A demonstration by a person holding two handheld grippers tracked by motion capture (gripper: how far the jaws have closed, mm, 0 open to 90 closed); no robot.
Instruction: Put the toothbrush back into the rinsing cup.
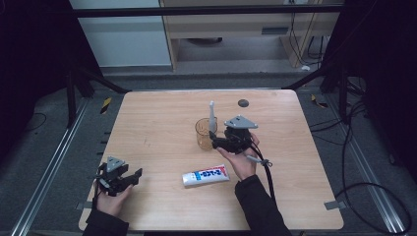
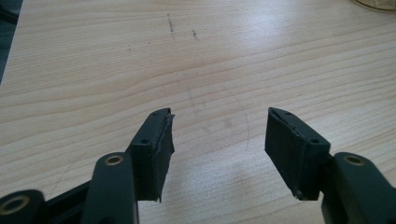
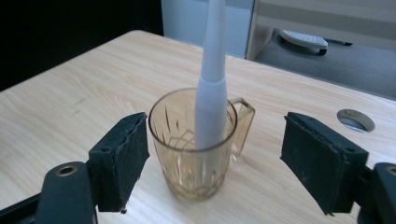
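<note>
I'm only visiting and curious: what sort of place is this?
Probably a lab recording station: a bare wooden table inside a dark metal frame, cables trailing over the floor, and hand-held grippers by a glass mug.

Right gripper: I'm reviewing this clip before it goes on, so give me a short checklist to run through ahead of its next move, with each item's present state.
1. Right gripper jaws open: ok.
2. White toothbrush standing in amber glass mug: ok.
3. Mug upright on the table: ok.
4. Jaws clear of the mug: cannot tell.
5. Left gripper open, nothing between its jaws: ok.
6. Toothpaste tube lying apart from the mug: ok.
</note>
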